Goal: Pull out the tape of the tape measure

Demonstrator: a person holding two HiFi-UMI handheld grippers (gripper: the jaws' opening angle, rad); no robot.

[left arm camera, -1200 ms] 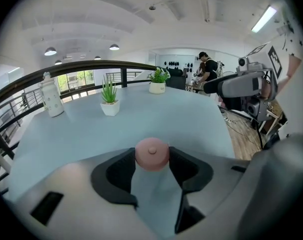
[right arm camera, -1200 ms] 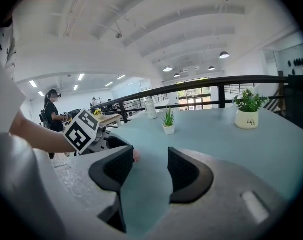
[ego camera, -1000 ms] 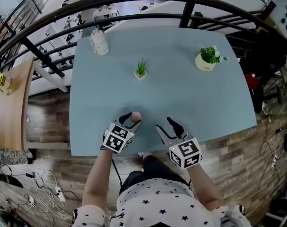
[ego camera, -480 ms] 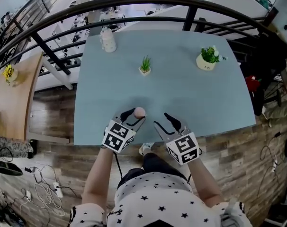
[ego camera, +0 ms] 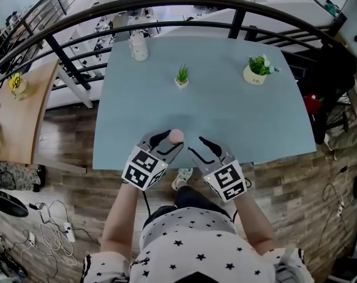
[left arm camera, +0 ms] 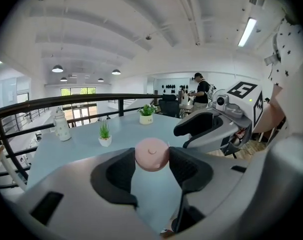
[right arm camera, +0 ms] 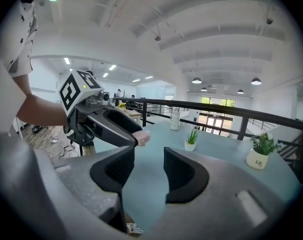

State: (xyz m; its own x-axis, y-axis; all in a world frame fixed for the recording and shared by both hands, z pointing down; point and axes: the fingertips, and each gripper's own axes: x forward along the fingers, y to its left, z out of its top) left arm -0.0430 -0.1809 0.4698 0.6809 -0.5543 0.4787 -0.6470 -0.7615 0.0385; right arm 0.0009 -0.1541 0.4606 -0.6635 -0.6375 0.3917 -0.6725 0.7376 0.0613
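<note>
From the head view, my left gripper (ego camera: pixel 167 141) and right gripper (ego camera: pixel 201 148) sit side by side over the near edge of the pale blue worktop (ego camera: pixel 225 111), their tips angled toward each other. The small round pink tape measure (ego camera: pixel 176 136) shows at the tip of the left one. Farther back on the worktop are a small potted plant (ego camera: pixel 182 76) in the middle, a bushier plant in a white pot (ego camera: pixel 256 71) to the right, and a white bottle (ego camera: pixel 139 46) at the far left corner. In the left gripper view, my two dark fingers (left arm camera: pixel 122 169) are clamped on the tape measure (left arm camera: pixel 152 154), one on each side of its round case, its flat face turned toward the camera. My right gripper (left arm camera: pixel 206 126) hangs just beside it on the right, close but not touching. In the right gripper view, my fingers (right arm camera: pixel 179 174) stand apart with only bare worktop showing between them. They have just been closing a little. The left gripper (right arm camera: pixel 106 124) reaches in from the left, and the tape measure (right arm camera: pixel 141 136) at its tip is just beyond my left finger.
</note>
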